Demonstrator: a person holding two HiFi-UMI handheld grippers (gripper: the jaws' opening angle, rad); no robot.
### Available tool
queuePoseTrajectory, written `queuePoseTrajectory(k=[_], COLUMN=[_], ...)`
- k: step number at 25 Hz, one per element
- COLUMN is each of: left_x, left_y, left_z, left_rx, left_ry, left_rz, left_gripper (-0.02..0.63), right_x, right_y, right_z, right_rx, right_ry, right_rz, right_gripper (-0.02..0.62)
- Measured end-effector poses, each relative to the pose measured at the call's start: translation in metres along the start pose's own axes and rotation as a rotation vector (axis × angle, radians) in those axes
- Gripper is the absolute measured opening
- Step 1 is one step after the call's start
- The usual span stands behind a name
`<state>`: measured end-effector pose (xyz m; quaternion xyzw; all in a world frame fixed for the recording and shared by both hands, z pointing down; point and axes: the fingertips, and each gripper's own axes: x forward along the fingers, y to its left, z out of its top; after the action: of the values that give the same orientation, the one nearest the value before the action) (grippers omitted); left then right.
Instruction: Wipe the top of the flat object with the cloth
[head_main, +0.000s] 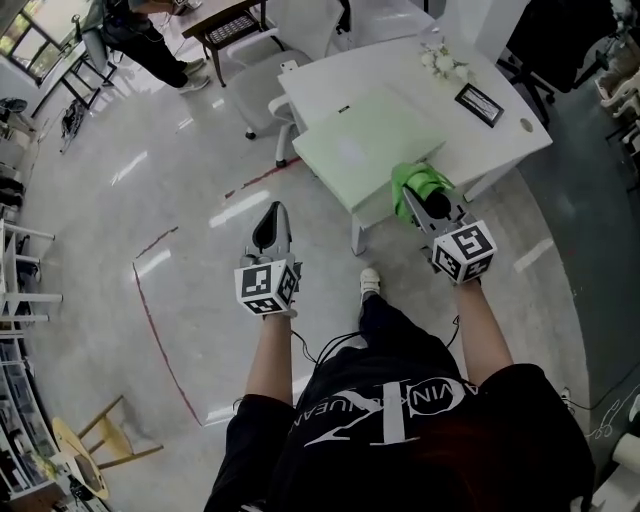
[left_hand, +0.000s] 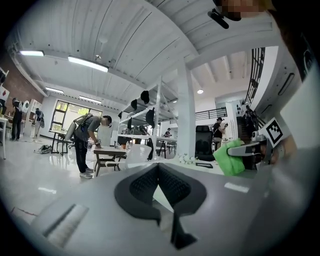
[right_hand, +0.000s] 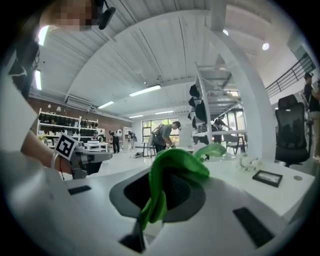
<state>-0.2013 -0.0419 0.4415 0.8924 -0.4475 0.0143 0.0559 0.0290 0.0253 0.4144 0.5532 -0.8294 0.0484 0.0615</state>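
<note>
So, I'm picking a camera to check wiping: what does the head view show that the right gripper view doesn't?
Only the head view shows the whole pale green flat board on the white table, the bright green cloth by its near edge. Only the right gripper view shows the right gripper with jaws closed on that cloth, and ceiling lights. Both show the cloth, the left gripper and a small black frame.

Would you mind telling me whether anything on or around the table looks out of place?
Nothing stands out. The pale green board lies flat on the white table, the green cloth sits bunched in the right tongs at its near edge, and the left tongs are shut, empty.
</note>
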Motion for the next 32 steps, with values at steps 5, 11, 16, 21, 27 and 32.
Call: queuePoseTrajectory(k=[5,11,16,21,27,32], left_x=[0.04,0.076,0.1,0.115,0.131,0.138], left_y=[0.015,0.031,0.04,0.043,0.043,0.043], left_z=[-0.005,-0.011,-0.022,-0.037,-0.045,-0.061], left_rx=[-0.009,-0.048,-0.05,-0.063,-0.076,-0.095], left_ry=[0.018,0.031,0.053,0.087,0.103,0.14], left_rz=[0.011,0.044,0.068,0.088,0.101,0.099], left_gripper=[0.011,0.011,0.011,0.011,0.011,0.011], right_x=[0.051,0.106,0.145,0.177,0.213,0.239], right_y=[-0.02,-0.032,-0.036,-0.032,-0.016,0.008], right_z=[0.002,-0.001,-0.003,-0.007,-0.012,-0.02], right_rx=[-0.026,-0.053,-0.08,-0.074,-0.084,-0.072], right_ry=[0.062,0.129,0.164,0.186,0.227,0.266], right_rz=[0.076,0.169,0.258,0.35,0.465,0.548], right_gripper=[0.035,0.035,0.035,0.035,0.035,0.035])
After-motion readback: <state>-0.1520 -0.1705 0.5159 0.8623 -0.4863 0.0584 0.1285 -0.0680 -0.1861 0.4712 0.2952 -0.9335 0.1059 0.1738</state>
